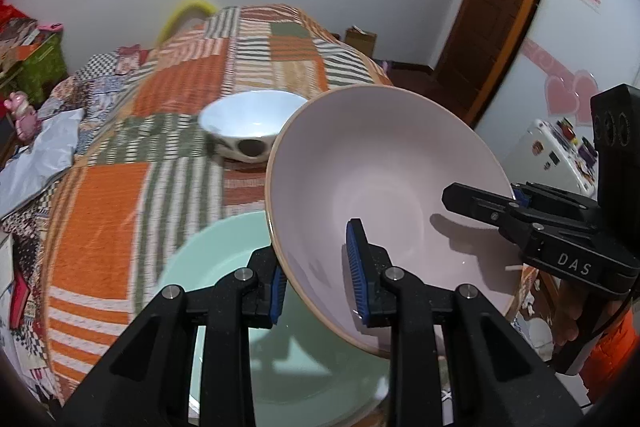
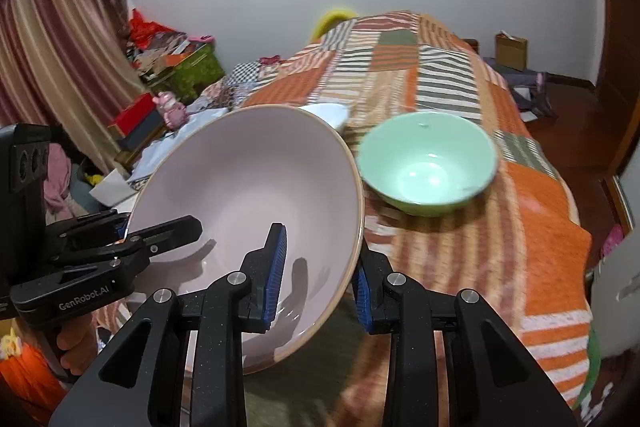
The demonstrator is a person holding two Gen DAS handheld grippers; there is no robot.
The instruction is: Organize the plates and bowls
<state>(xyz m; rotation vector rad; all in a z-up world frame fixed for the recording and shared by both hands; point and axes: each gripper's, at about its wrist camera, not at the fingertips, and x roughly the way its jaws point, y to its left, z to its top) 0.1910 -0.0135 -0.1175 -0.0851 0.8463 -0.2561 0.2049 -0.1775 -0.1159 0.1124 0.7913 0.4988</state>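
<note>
Over a patchwork bedspread (image 1: 120,211), both grippers carry one pink bowl (image 1: 384,187) tilted up off the cloth, its inside facing the cameras.

Left wrist view, left to right: crumpled white sheet (image 1: 36,163) at the bed's left edge; white bowl (image 1: 250,129) with dark spots on its outside sitting on the bedspread, behind the pink bowl's left rim; mint bowl (image 1: 224,259) low in frame, directly under the left gripper (image 1: 318,277) and partly covered by the pink bowl. Left gripper is clenched on the pink bowl's near-left rim, one blue pad (image 1: 356,267) inside the bowl, the other outside. Right gripper (image 1: 516,201) comes in from the right, grasping the opposite rim. Brown door (image 1: 500,7) at far right.

Right wrist view, left to right: curtain (image 2: 52,47), clutter pile, then the left gripper (image 2: 128,231) biting the pink bowl's (image 2: 248,187) left rim. Right gripper (image 2: 320,279) is clamped on the bowl's right rim, one pad inside, one outside. White bowl (image 2: 332,113) peeks just behind the pink rim. Mint bowl (image 2: 426,163) stands upright on the bedspread (image 2: 540,227) right of the pink one, apart from it. Cardboard box (image 2: 511,51) on the floor, far right.
</note>
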